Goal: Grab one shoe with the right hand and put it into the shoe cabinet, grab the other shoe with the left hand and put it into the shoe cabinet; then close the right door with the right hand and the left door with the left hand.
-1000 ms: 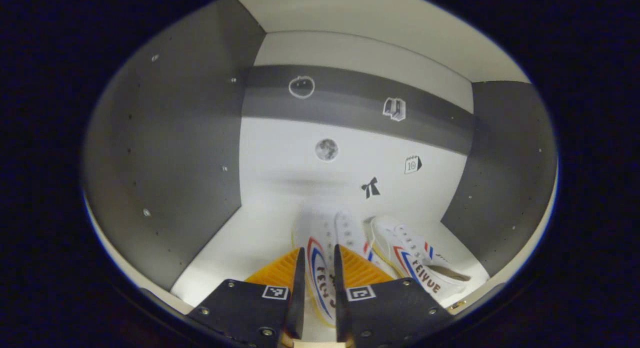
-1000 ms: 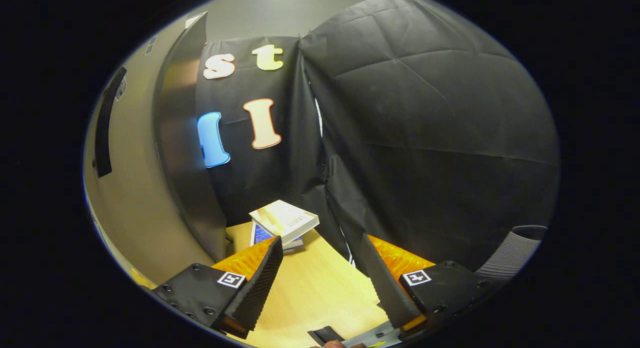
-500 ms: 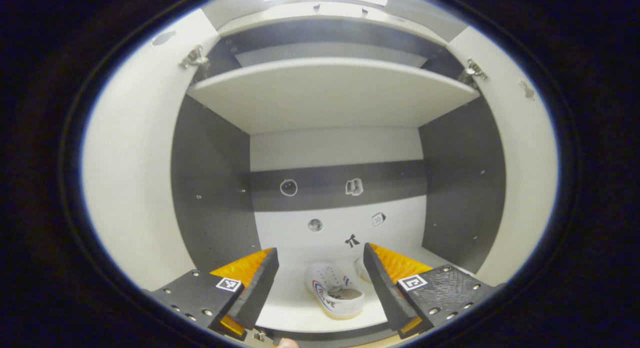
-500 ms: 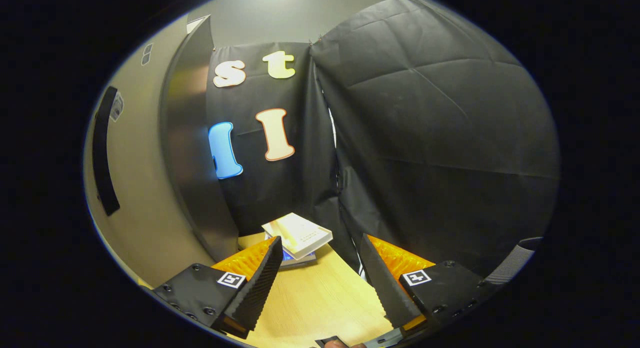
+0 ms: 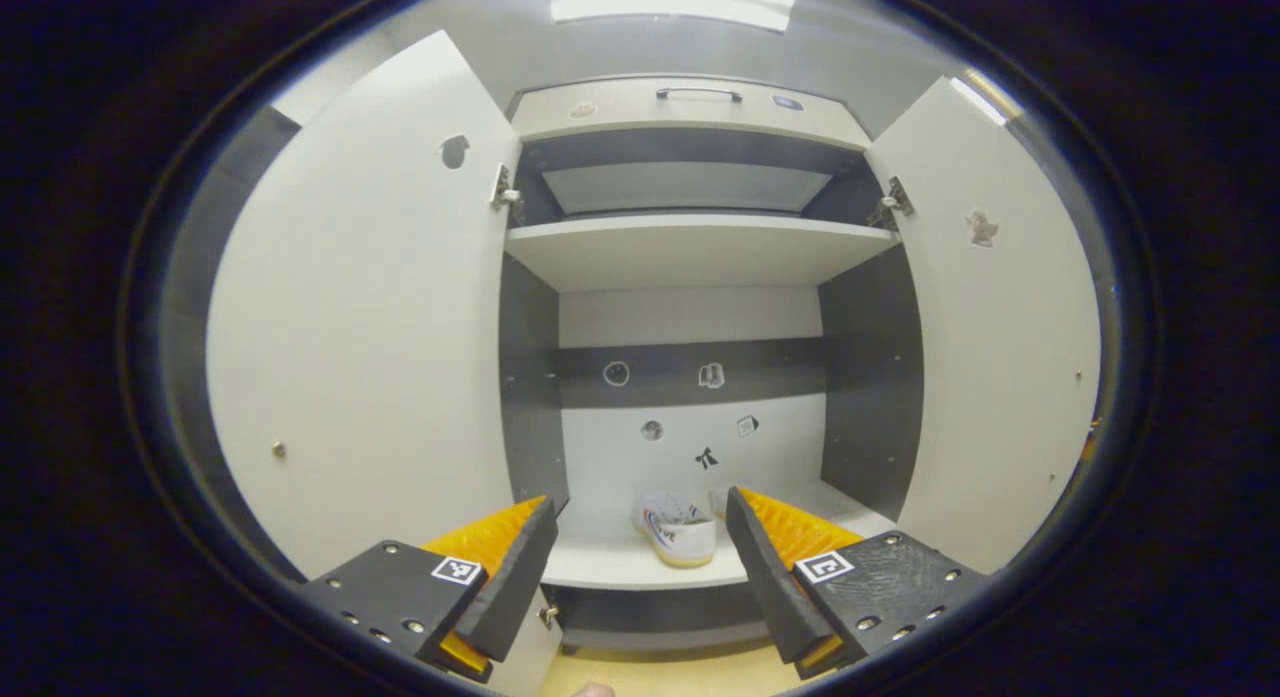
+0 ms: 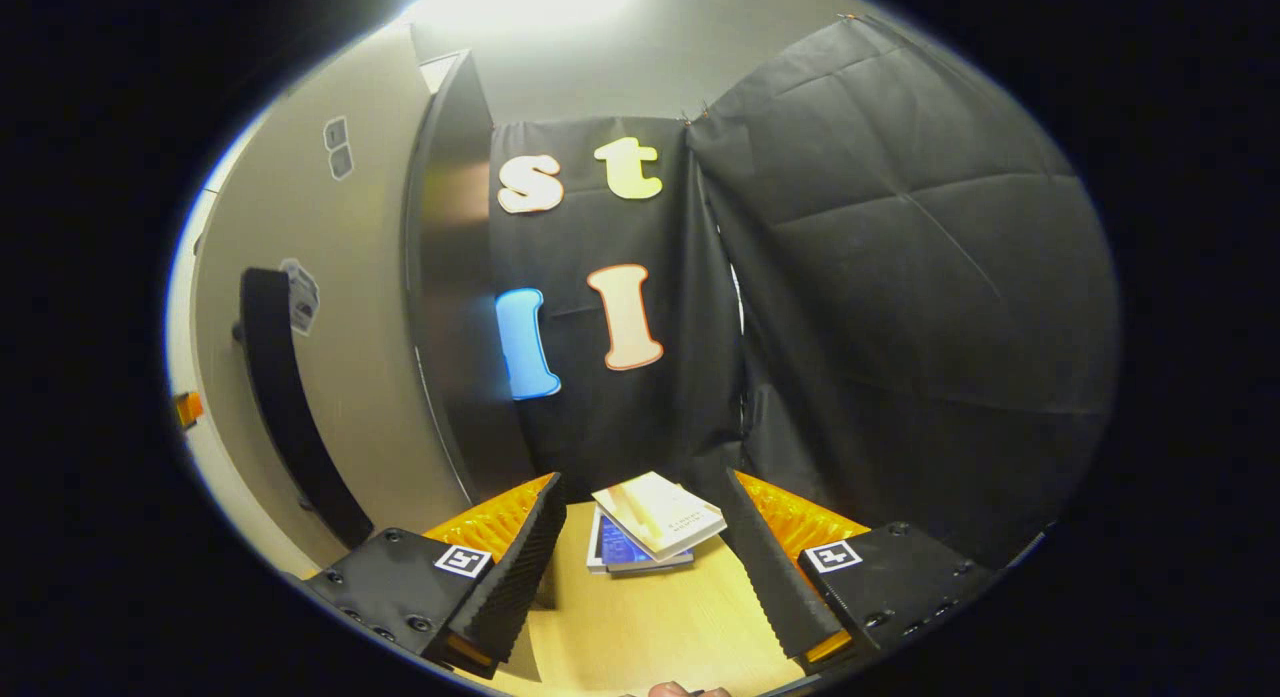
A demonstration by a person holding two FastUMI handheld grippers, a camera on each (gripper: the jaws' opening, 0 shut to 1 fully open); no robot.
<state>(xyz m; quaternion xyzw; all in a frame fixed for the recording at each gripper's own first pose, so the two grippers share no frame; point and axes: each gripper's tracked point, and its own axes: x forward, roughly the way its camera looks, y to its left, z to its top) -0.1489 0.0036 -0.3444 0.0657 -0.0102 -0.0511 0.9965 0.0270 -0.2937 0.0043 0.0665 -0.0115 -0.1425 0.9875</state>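
Note:
In the left gripper view the shoe cabinet (image 5: 690, 247) stands straight ahead with both doors swung wide: left door (image 5: 370, 327), right door (image 5: 1000, 347). A white shoe (image 5: 675, 525) with red and blue stripes lies on the bottom shelf; the second shoe (image 5: 718, 499) peeks out behind my right finger. My left gripper (image 5: 640, 567) is open, empty, outside the cabinet in front of the bottom shelf. In the right gripper view my right gripper (image 6: 640, 567) is open and empty beside the outer face of the open right door (image 6: 350, 337), whose dark handle (image 6: 285, 397) shows.
An upper shelf (image 5: 690, 239) and a drawer with a handle (image 5: 698, 94) sit above the shoes. Small stickers dot the cabinet's back wall. In the right gripper view, stacked books (image 6: 650, 527) lie on the wooden floor (image 6: 640, 627) against the black cloth wall.
My left gripper let go of the shoe inside the cabinet, opened, and backed out. The right gripper swung left, bringing the door and its handle more into view.

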